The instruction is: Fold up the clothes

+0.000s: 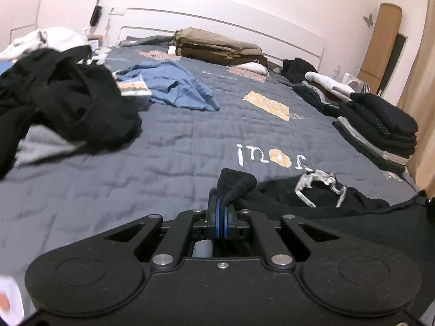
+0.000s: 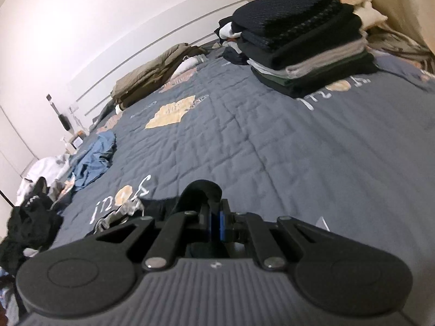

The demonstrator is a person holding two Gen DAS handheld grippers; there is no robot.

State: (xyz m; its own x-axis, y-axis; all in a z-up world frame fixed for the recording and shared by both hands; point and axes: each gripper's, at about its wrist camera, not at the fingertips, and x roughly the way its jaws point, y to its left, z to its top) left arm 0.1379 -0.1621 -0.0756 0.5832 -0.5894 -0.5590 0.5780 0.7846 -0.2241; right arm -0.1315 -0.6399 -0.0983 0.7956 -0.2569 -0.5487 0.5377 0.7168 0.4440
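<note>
Left tongs (image 1: 222,208) and right tongs (image 2: 216,218) clamped on black garment (image 1: 312,194), each pinching an edge, probably to spread it flat on bed (image 1: 163,146) ahead; folded stack (image 1: 380,133) beyond right tongs.

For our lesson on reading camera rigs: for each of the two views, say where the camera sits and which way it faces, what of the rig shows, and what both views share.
Left wrist view: sits on the left tool, low over the bed, facing the headboard; its shut fingers pinch the black garment.
Right wrist view: sits on the right tool, tilted, facing up the bed; its shut fingers hold black cloth.
Shared: folded stack, blue shirt, olive pile.
</note>
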